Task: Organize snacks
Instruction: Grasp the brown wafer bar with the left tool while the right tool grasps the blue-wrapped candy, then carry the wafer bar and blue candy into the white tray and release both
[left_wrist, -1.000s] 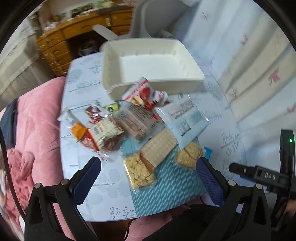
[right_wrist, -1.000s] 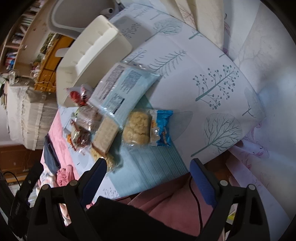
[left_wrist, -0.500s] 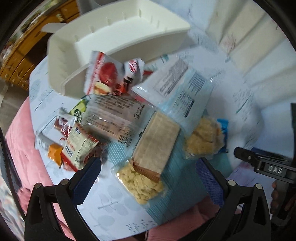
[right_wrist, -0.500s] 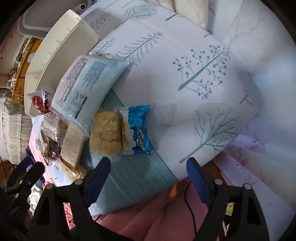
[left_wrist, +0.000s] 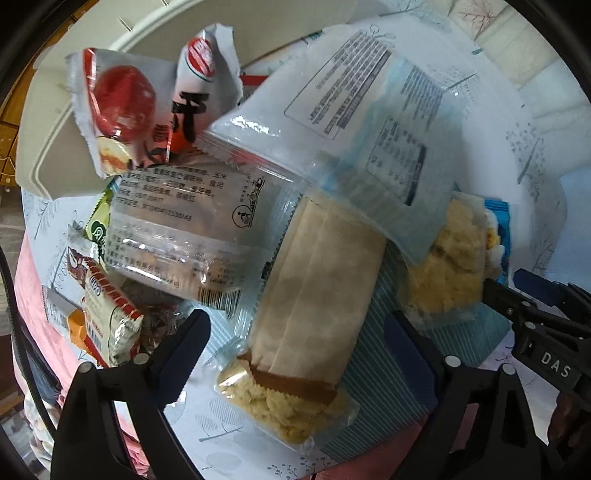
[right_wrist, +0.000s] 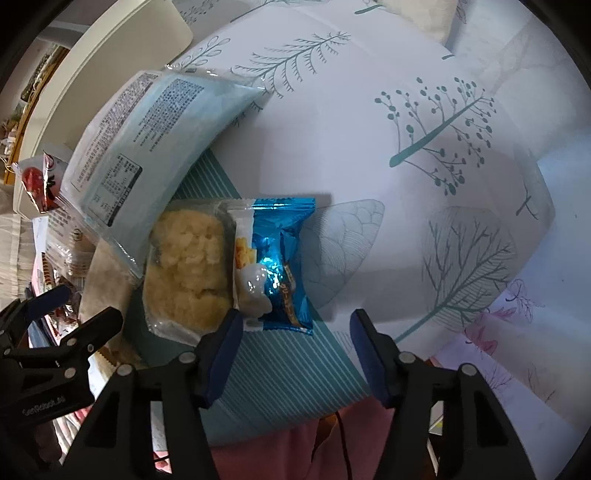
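A pile of wrapped snacks lies on the table. In the left wrist view my left gripper (left_wrist: 295, 339) is open, its fingers astride a tan wafer pack (left_wrist: 317, 291) that lies over a yellow rice-cracker pack (left_wrist: 284, 406). A clear biscuit pack (left_wrist: 184, 229), a red-and-white pack (left_wrist: 147, 103) and a large pale blue pack (left_wrist: 369, 122) lie beyond. In the right wrist view my right gripper (right_wrist: 295, 350) is open just short of the blue-and-clear cracker pack (right_wrist: 236, 266). The white tray (right_wrist: 96, 74) stands behind the pile.
The table has a white cloth with a tree print (right_wrist: 424, 140) and a teal striped mat (right_wrist: 295, 362) under the near snacks. Small packs (left_wrist: 107, 317) lie at the pile's left. Pink fabric (right_wrist: 295, 450) lies at the table's near edge.
Both grippers have moved forward and down onto the pile. The left now straddles the tan wafer pack; the right has come close to the blue-and-clear cracker pack and narrowed somewhat.
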